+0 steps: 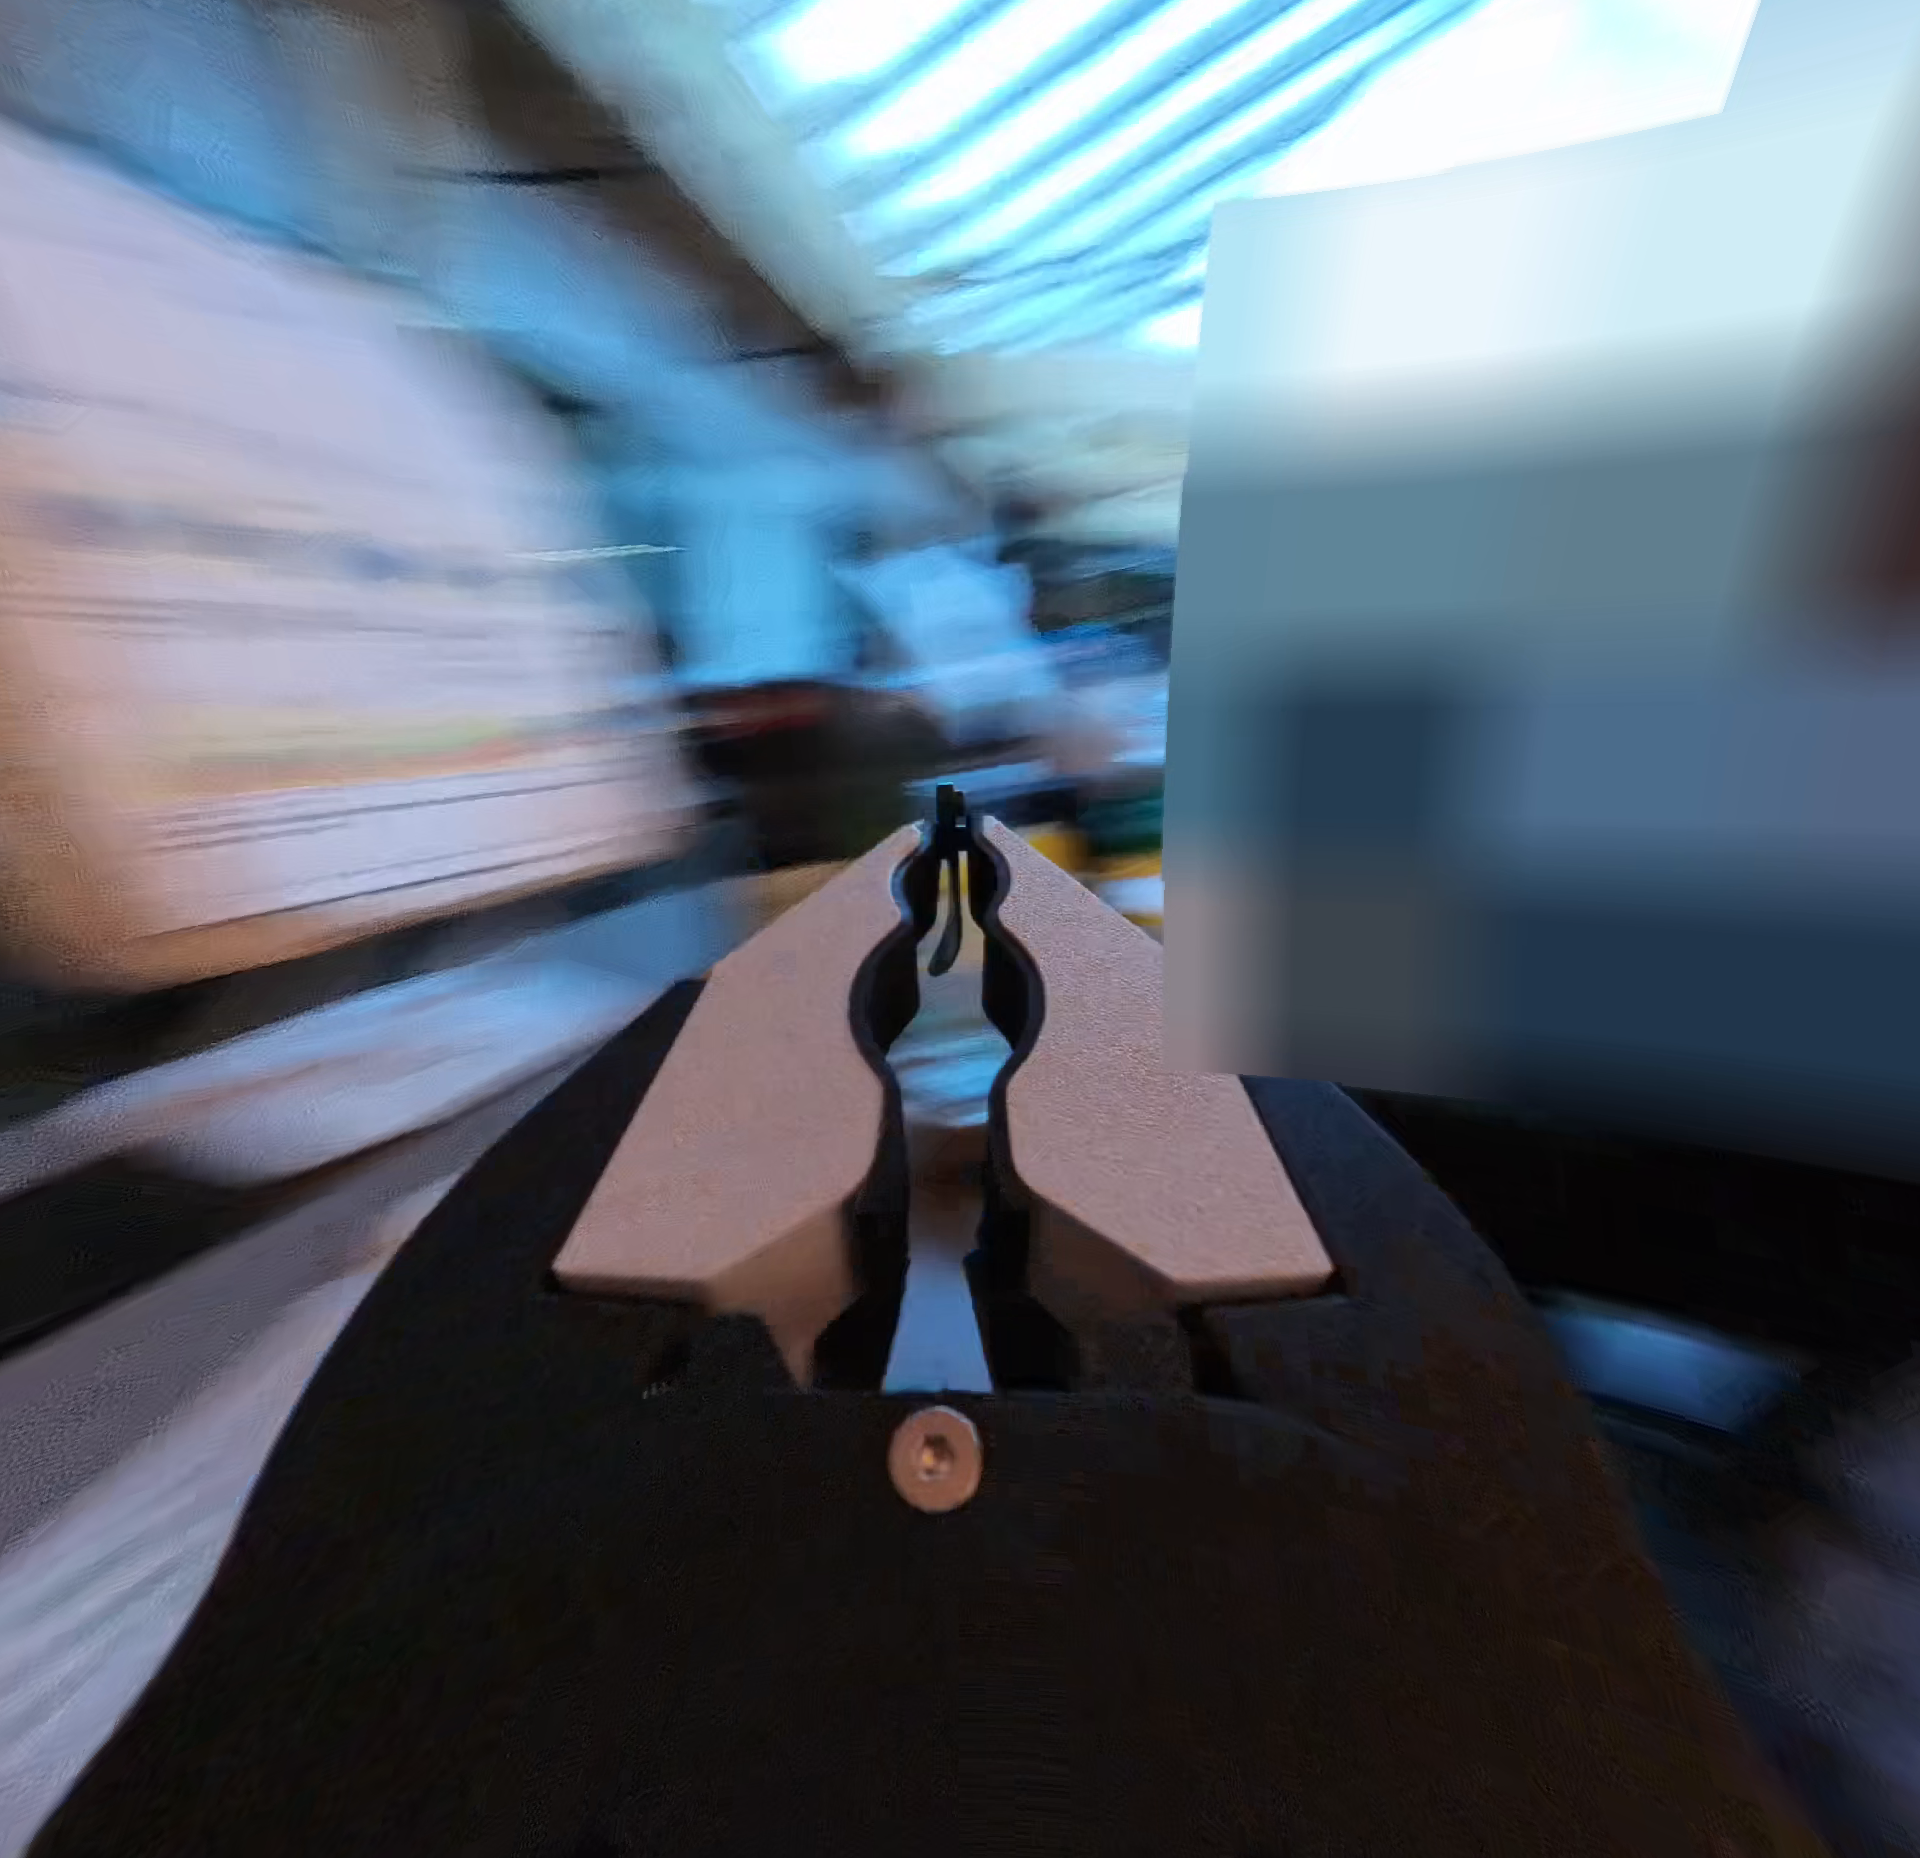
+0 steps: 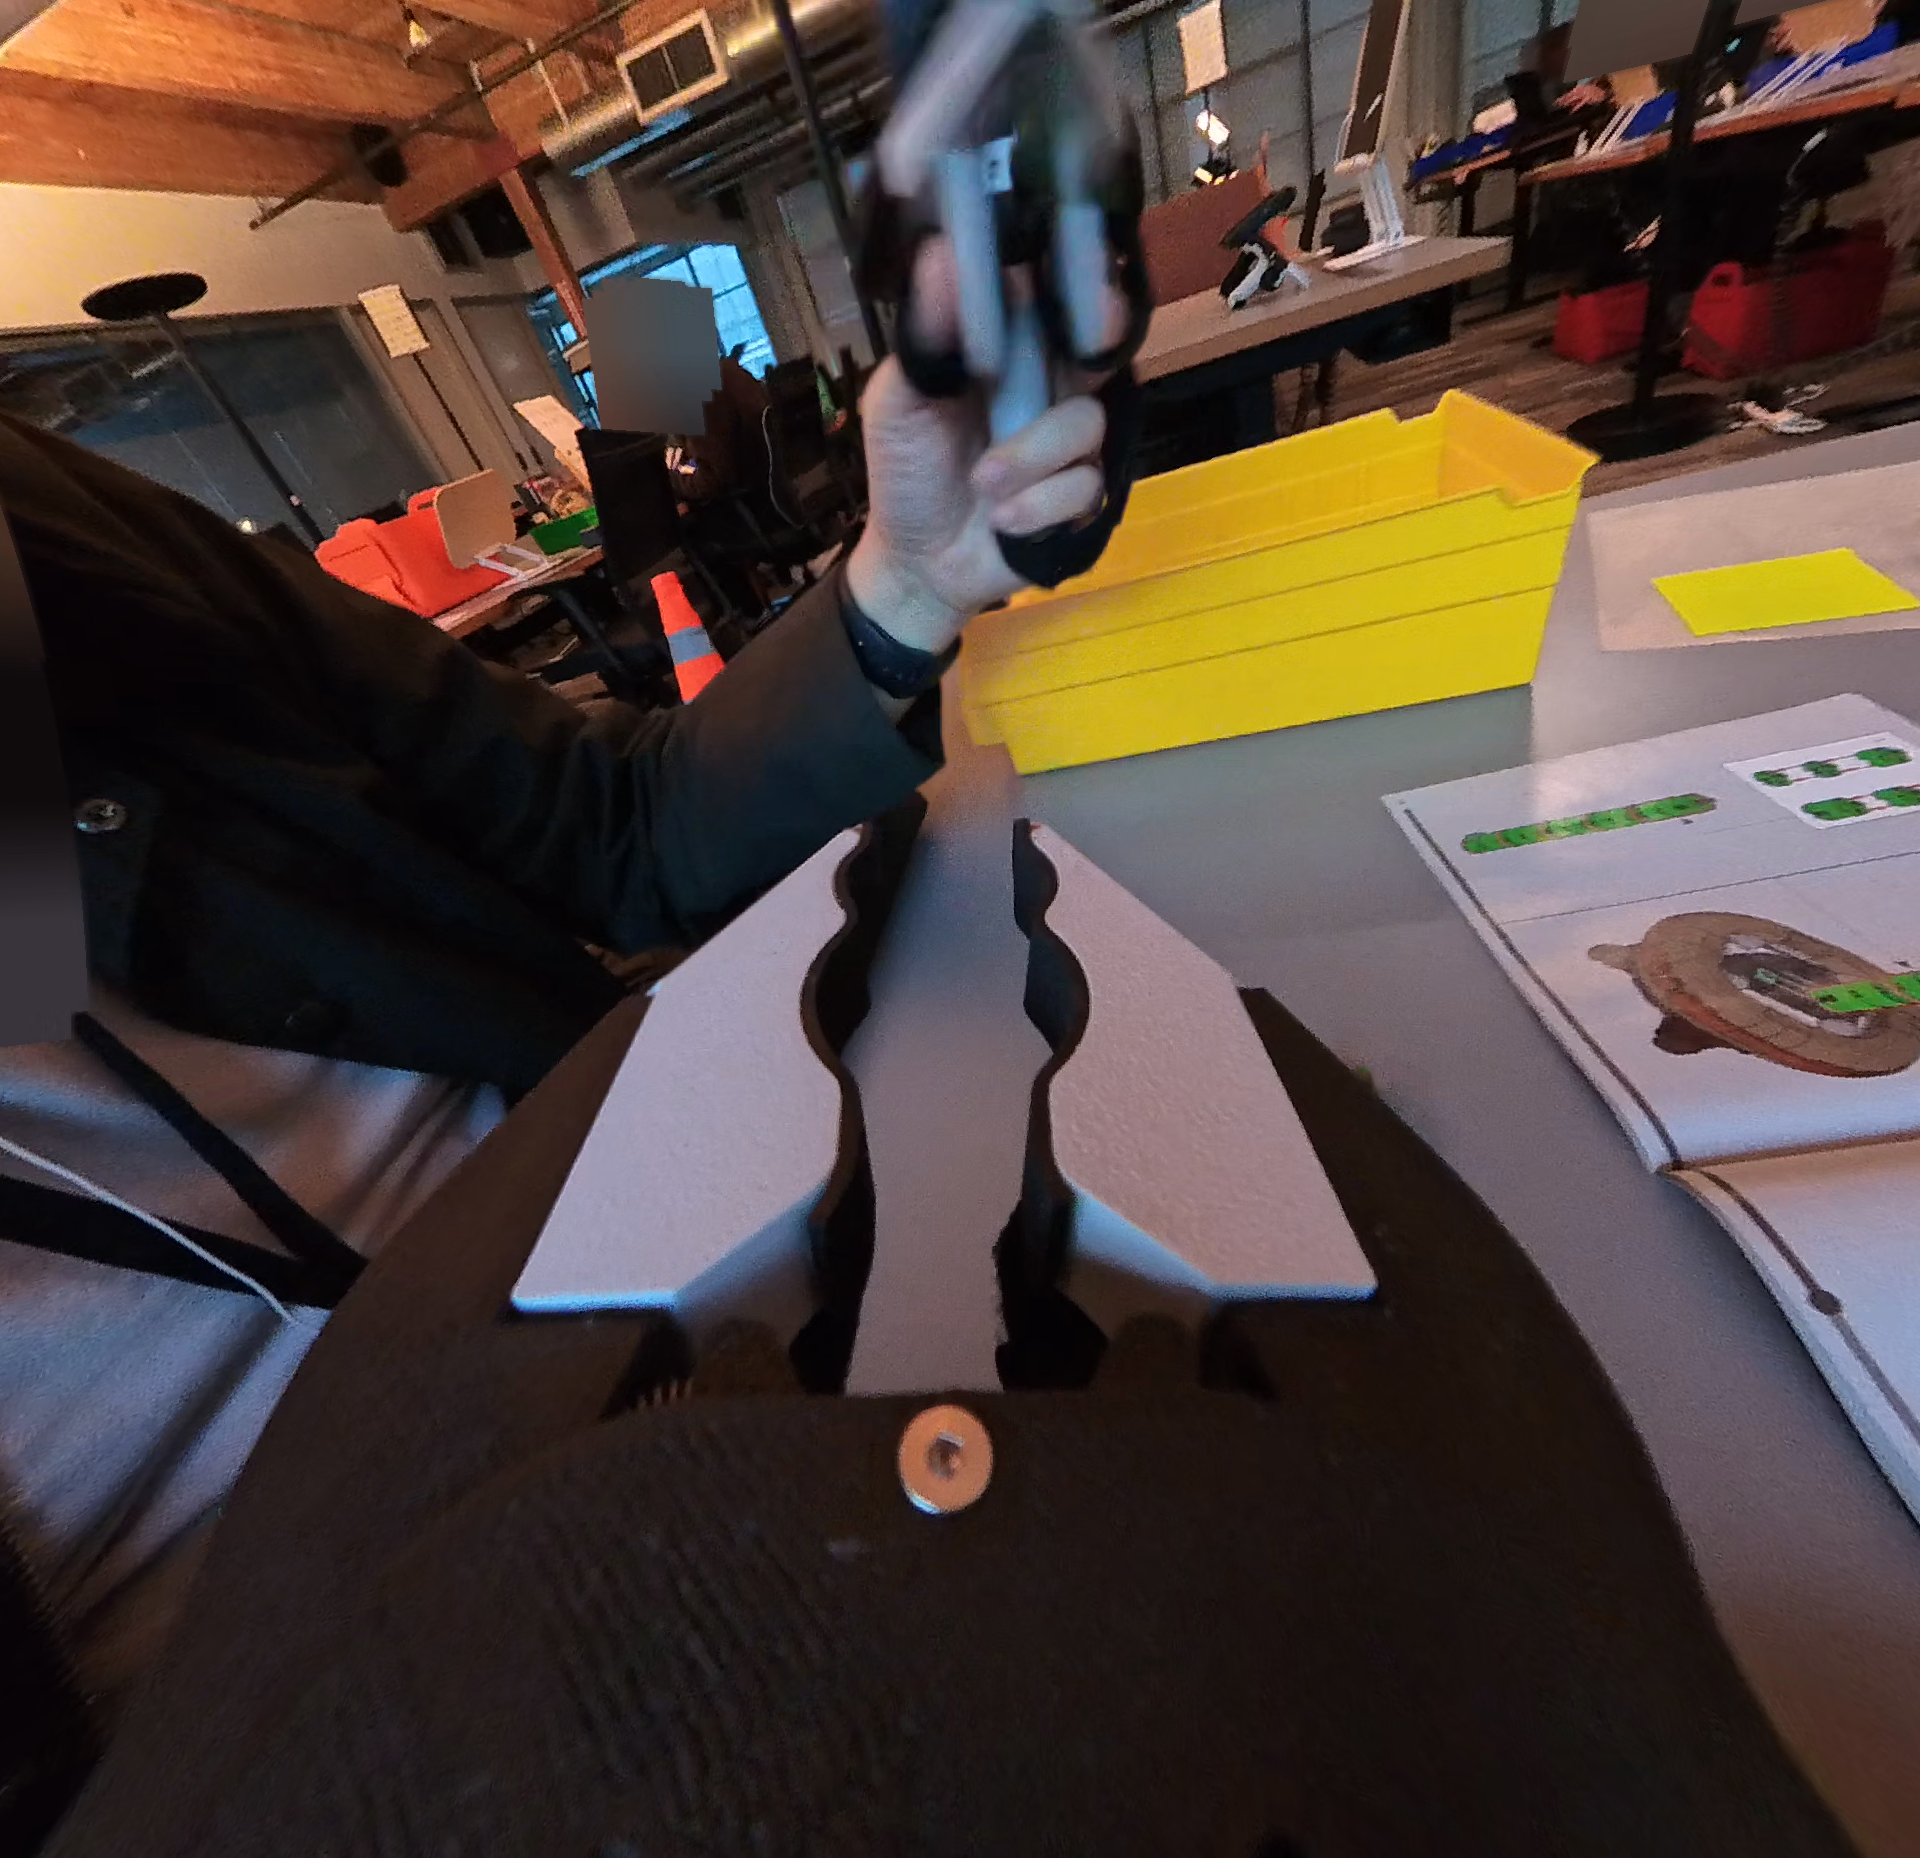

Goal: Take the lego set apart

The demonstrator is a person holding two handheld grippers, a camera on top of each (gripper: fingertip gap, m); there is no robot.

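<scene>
Our left gripper (image 1: 948, 842) pinches a thin black lego piece (image 1: 945, 873) between its nearly closed fingertips. Our right gripper (image 2: 966, 842) stands spread, empty, above the grey table (image 2: 1247, 873), the yellow bin (image 2: 1299, 603) beyond.

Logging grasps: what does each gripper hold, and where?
Left gripper: a thin dark piece, pinched at the jaw tips. Right gripper: nothing, jaws apart.

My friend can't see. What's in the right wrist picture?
The right gripper points over a grey table, jaws open and empty. A hand lifts the other gripper, blurry, by a yellow bin and an open booklet.
</scene>
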